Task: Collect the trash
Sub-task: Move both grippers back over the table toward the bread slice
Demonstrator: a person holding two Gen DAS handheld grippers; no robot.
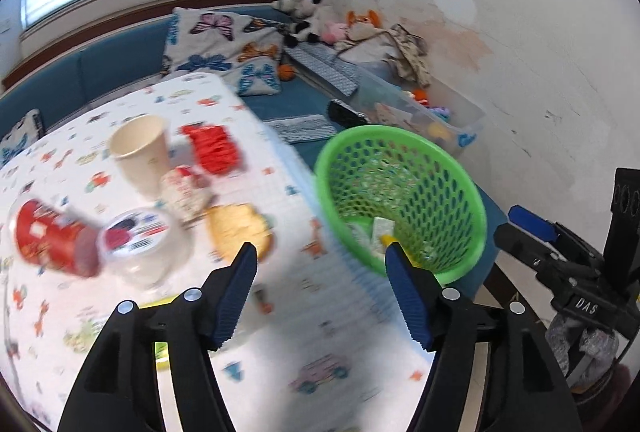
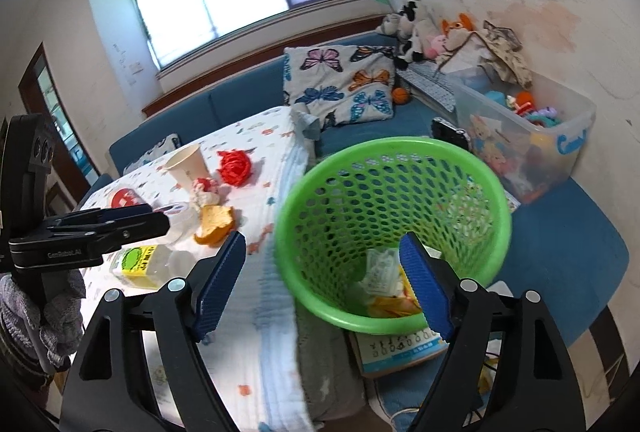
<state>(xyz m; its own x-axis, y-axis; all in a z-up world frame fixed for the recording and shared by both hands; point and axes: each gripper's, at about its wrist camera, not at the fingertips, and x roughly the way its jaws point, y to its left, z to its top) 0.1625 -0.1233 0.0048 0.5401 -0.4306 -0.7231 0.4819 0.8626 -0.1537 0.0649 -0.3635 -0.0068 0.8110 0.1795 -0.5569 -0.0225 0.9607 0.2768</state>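
A green mesh basket [image 1: 404, 168] [image 2: 400, 168] stands beside the table's right edge and holds paper and yellow wrappers [image 2: 384, 284]. On the patterned tablecloth [image 1: 280, 312] lie a paper cup [image 1: 140, 152], a crumpled red wrapper [image 1: 214, 148], orange peel [image 1: 238, 228], a white-red wrapper [image 1: 186, 190], a red can [image 1: 52, 238] and a clear lidded tub [image 1: 140, 244]. My left gripper [image 1: 320, 260] is open and empty above the table edge. My right gripper [image 2: 320, 248] is open and empty over the basket's near rim; it shows at the right of the left wrist view [image 1: 532, 228].
A blue bench [image 2: 560, 252] runs behind and right, with butterfly pillows [image 2: 340, 84], soft toys [image 2: 420, 28] and a clear bin of toys [image 2: 532, 136]. A yellow-green carton [image 2: 136, 264] lies on the table near the left gripper. A booklet [image 2: 400, 352] lies under the basket.
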